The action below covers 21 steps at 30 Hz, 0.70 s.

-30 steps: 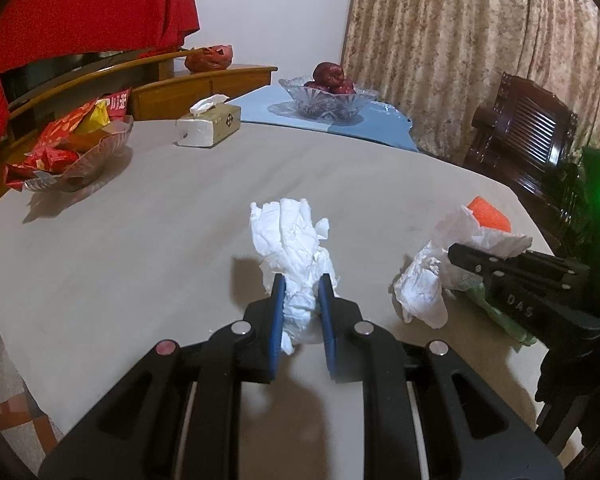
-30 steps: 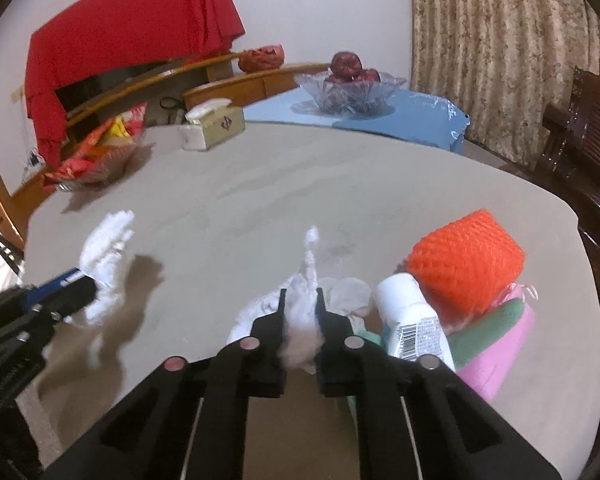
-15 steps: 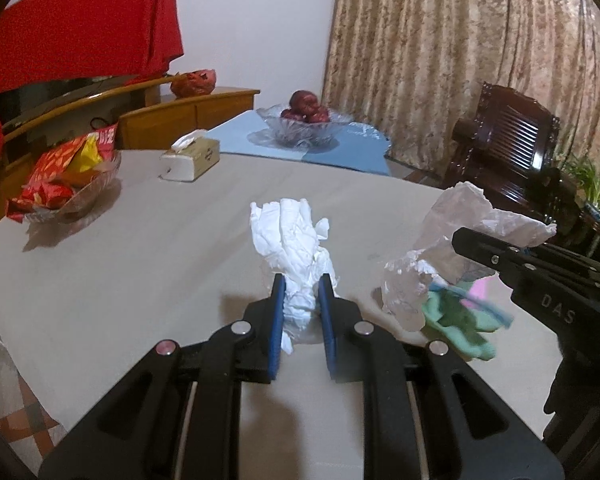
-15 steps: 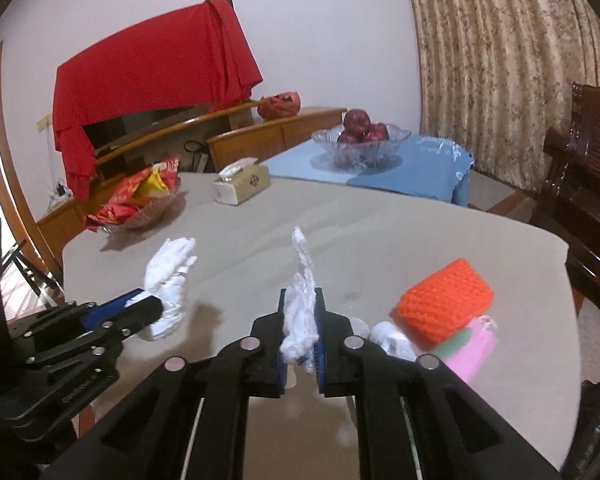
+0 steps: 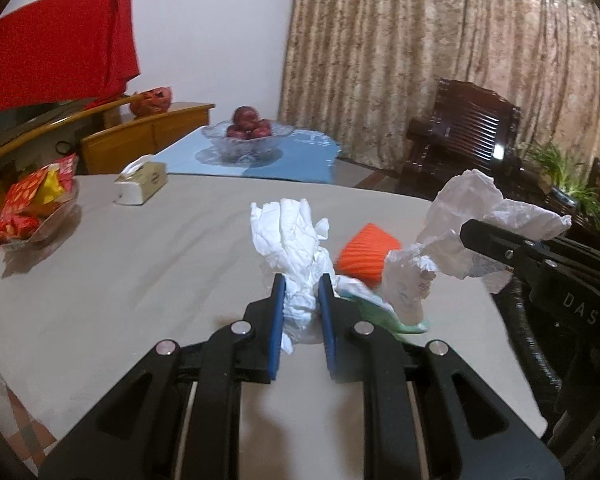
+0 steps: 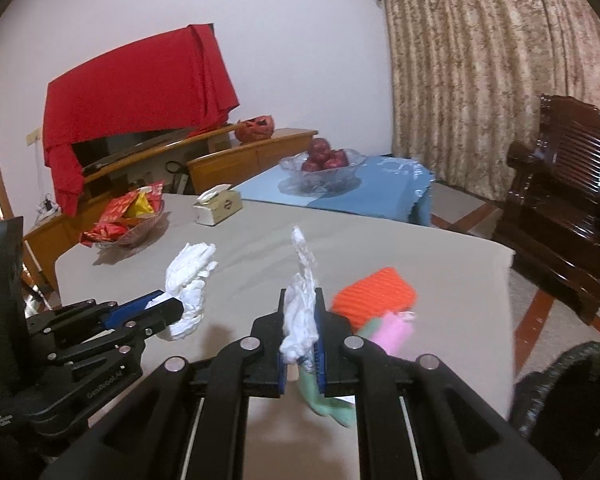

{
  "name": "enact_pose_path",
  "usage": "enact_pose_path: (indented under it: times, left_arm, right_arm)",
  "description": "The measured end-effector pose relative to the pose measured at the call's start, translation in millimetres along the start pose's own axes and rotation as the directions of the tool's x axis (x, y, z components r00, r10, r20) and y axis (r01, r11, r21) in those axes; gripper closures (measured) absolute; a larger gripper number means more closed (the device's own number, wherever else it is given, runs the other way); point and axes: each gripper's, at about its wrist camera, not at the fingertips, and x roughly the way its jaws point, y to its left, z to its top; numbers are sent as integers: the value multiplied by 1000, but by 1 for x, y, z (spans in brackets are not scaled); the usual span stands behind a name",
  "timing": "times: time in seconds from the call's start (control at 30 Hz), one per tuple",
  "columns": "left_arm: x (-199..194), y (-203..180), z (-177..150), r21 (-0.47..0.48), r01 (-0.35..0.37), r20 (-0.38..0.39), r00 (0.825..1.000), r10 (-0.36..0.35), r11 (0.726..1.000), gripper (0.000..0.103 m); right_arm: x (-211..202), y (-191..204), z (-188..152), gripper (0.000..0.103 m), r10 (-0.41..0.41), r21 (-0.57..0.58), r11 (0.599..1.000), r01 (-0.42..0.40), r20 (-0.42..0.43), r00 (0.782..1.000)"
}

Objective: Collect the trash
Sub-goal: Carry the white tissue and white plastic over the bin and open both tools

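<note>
My left gripper (image 5: 301,282) is shut on a crumpled white tissue (image 5: 290,236), held up above the beige table (image 5: 140,280). In the right wrist view that gripper (image 6: 174,308) and its tissue (image 6: 190,276) show at the left. My right gripper (image 6: 301,295) is shut on a crumpled white wrapper (image 6: 302,276), and a pale green scrap (image 6: 326,402) hangs below the jaws. From the left wrist view it (image 5: 470,230) reaches in at the right with the wrapper (image 5: 456,224). An orange foam net (image 6: 374,296) and a pink piece (image 6: 392,328) lie on the table.
A tissue box (image 5: 142,184), a glass bowl of snack packets (image 5: 32,208) and a fruit bowl (image 5: 246,136) on a blue cloth stand at the far side. A dark wooden chair (image 6: 560,208) is at the right. A dark round container (image 6: 568,400) sits low beyond the table's right edge.
Both grippers have risen off the table with their loads and drawn back. The wrapper and its green scrap have come up clear of the orange net.
</note>
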Motion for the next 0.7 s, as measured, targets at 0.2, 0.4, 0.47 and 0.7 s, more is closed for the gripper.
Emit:
enact_pose_path:
  times: [0.2, 0.4, 0.47, 0.7]
  left_arm:
    - [-4, -36, 4, 35, 59, 8, 998, -60, 998, 87]
    - [-5, -76, 6, 68, 130, 6, 991, -130, 989, 87]
    - [-6, -90, 6, 81, 153, 7, 988, -154, 985, 87]
    - [-5, -137, 4, 121, 239, 1, 971, -240, 964, 87]
  right_arm:
    - [-35, -27, -6, 93, -62, 31, 998, 61, 28, 998]
    - [-69, -55, -13, 93, -131, 63, 990, 127, 50, 990]
    - [-83, -66, -17, 93, -160, 77, 985, 155, 57, 985]
    - [-125, -104, -32, 93, -251, 124, 962, 242, 64, 966]
